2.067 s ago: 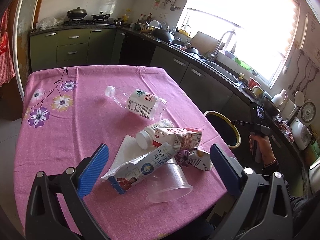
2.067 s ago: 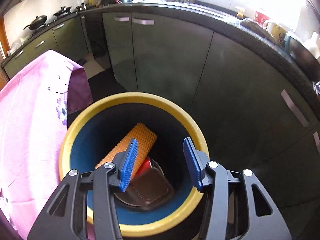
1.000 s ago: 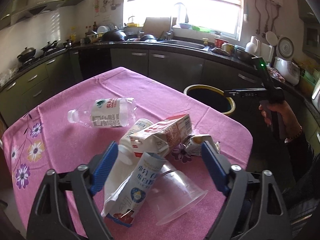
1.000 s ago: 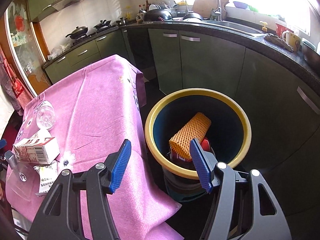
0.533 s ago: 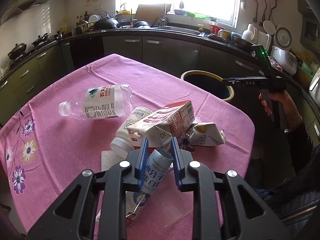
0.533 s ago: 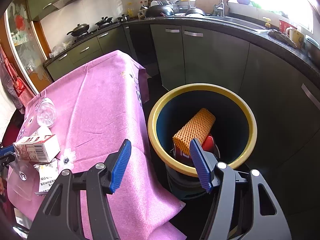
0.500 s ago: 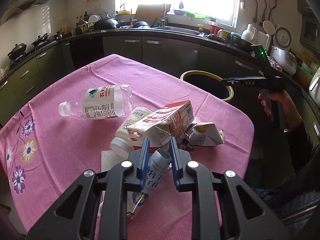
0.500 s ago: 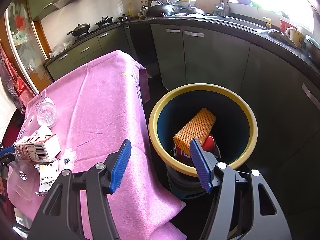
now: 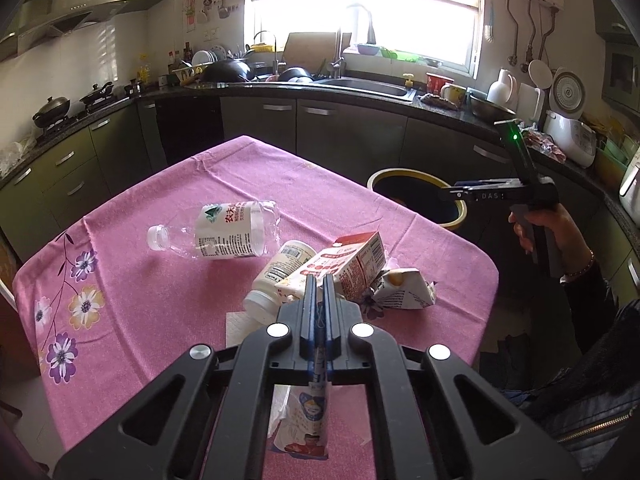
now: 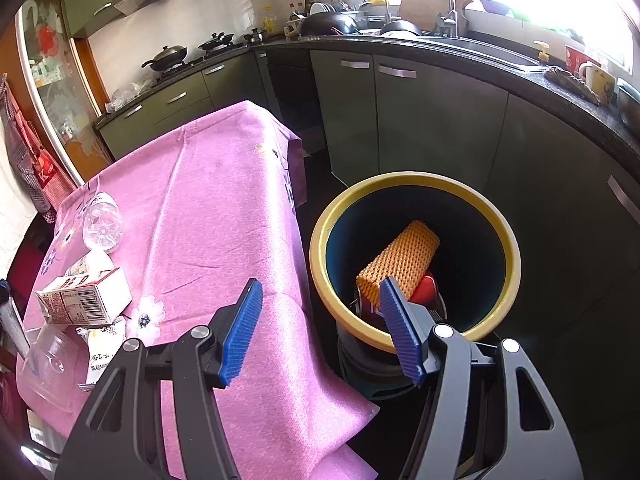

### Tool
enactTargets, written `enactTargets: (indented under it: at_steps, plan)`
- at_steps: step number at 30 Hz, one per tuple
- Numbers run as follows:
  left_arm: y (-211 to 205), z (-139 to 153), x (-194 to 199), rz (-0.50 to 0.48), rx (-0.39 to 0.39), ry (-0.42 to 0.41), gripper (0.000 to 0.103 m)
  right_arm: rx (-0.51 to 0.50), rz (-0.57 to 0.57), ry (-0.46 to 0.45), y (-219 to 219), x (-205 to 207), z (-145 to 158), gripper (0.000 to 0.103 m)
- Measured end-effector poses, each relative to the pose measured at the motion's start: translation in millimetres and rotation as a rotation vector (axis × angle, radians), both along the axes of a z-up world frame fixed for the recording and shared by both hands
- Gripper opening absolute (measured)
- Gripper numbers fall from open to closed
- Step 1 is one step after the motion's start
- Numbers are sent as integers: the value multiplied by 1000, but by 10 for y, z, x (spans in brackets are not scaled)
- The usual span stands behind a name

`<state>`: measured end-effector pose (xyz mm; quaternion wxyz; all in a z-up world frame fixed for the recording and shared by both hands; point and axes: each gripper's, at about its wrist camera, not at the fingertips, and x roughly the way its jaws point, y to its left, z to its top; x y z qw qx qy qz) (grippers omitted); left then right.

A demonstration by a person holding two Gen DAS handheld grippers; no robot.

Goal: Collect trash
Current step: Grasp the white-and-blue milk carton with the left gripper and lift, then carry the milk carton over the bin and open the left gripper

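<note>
My left gripper point(image 9: 319, 292) is shut on a flattened white and blue milk pouch point(image 9: 306, 420) that hangs down between its fingers over the pink table point(image 9: 160, 320). Just ahead lie a red and white carton point(image 9: 344, 266), a white plastic bottle point(image 9: 276, 276), a crushed carton point(image 9: 404, 290) and a clear water bottle point(image 9: 224, 230). My right gripper point(image 10: 320, 330) is open and empty, beside the table edge and above the near rim of the yellow-rimmed trash bin point(image 10: 416, 182), which holds an orange foam net point(image 10: 400, 262).
A clear plastic cup point(image 10: 48, 360) lies at the table's near corner in the right wrist view. Dark kitchen cabinets point(image 9: 352, 140) and a counter with sink run behind the bin. The bin also shows right of the table in the left wrist view point(image 9: 416, 196).
My left gripper has closed fully on the milk pouch and lifted it off the table. My right gripper has stayed open by the bin.
</note>
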<state>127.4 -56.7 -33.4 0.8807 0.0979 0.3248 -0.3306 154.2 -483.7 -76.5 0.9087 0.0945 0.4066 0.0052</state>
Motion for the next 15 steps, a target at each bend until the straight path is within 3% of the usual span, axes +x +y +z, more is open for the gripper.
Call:
enactTargets:
  at_steps: [8,15]
  plan:
    - [185,426,116,31,-141,-32,3,7,2,-3,-15,-34,13,61]
    - [-239,640,261,-56,-121,-44,3,14,-12,-20,-104,-87,53,61]
